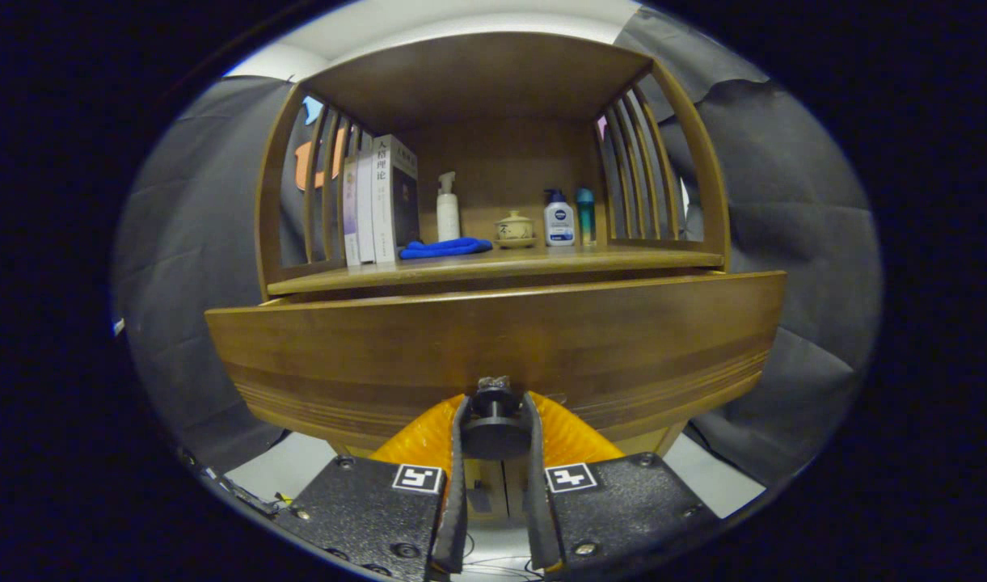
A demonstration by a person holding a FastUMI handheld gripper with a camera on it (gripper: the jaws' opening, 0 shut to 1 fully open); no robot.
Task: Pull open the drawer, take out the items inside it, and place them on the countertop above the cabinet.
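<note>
A wooden cabinet fills the view, with its wide drawer front (493, 347) right before me. A dark round knob (494, 420) sticks out from the middle of the drawer's lower edge. My gripper (494, 416) is shut on that knob, one finger pressing each side. The drawer front stands out a little from the cabinet body; its inside is hidden. Above it runs the countertop (622, 260), the floor of an open shelf.
On the countertop stand upright books (380, 202) at the left, a white pump bottle (447, 208), a folded blue cloth (444, 247), a small lidded ceramic pot (514, 229), a white and blue bottle (558, 220) and a teal bottle (586, 217). Slatted wooden sides (634, 174) flank the shelf.
</note>
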